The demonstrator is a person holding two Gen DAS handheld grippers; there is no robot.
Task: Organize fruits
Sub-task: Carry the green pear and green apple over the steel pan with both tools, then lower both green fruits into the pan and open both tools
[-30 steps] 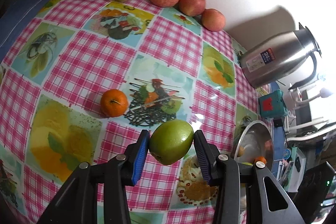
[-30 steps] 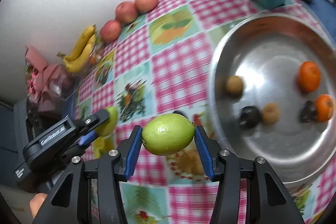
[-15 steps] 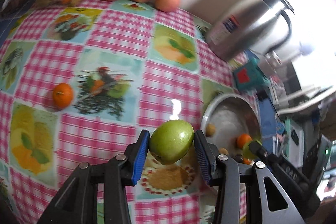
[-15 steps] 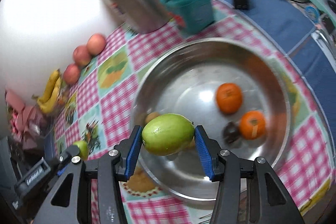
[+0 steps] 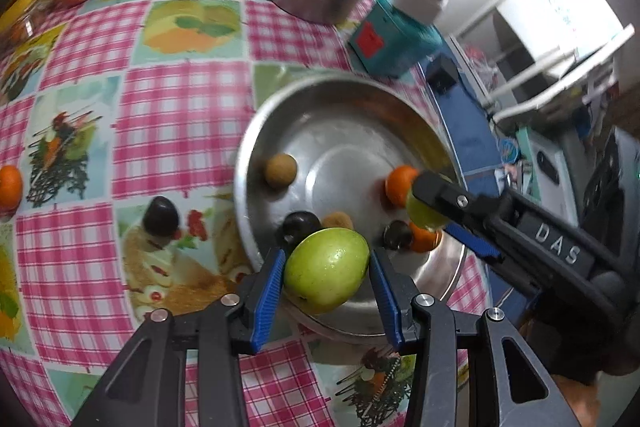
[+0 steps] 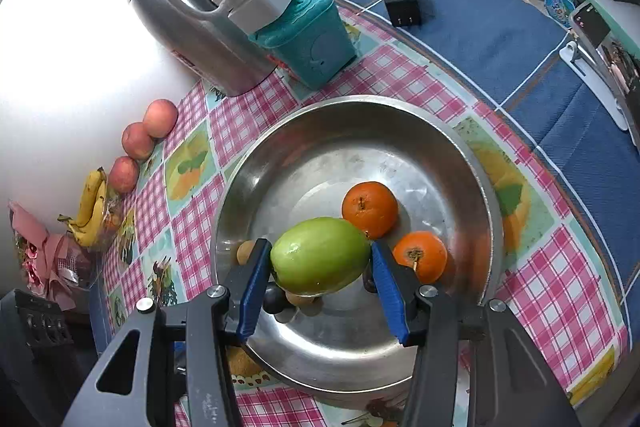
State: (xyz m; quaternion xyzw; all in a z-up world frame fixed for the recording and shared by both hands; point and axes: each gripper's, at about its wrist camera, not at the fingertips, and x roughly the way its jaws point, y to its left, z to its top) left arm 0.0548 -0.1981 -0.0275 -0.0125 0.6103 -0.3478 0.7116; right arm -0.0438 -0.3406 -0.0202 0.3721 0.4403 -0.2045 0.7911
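My left gripper (image 5: 326,277) is shut on a green guava (image 5: 327,269), held over the near rim of the steel bowl (image 5: 256,143). My right gripper (image 6: 318,275) is shut on a second green guava (image 6: 320,261), held over the bowl (image 6: 472,163); it also shows in the left wrist view (image 5: 448,223). The bowl holds two oranges (image 6: 370,209), a small brown fruit (image 5: 281,169) and dark plums (image 5: 299,225). A dark plum (image 5: 161,214) and an orange (image 5: 9,186) lie on the checked tablecloth left of the bowl.
A steel thermos jug (image 6: 192,35) and a teal box (image 6: 308,39) stand behind the bowl. Three apples (image 6: 138,139) and bananas (image 6: 90,209) line the wall. A blue cloth with a black charger (image 6: 402,7) lies to the right.
Both grippers have moved over the bowl with their guavas. The left swung right from the tablecloth's middle; the right came lower and closer over the oranges.
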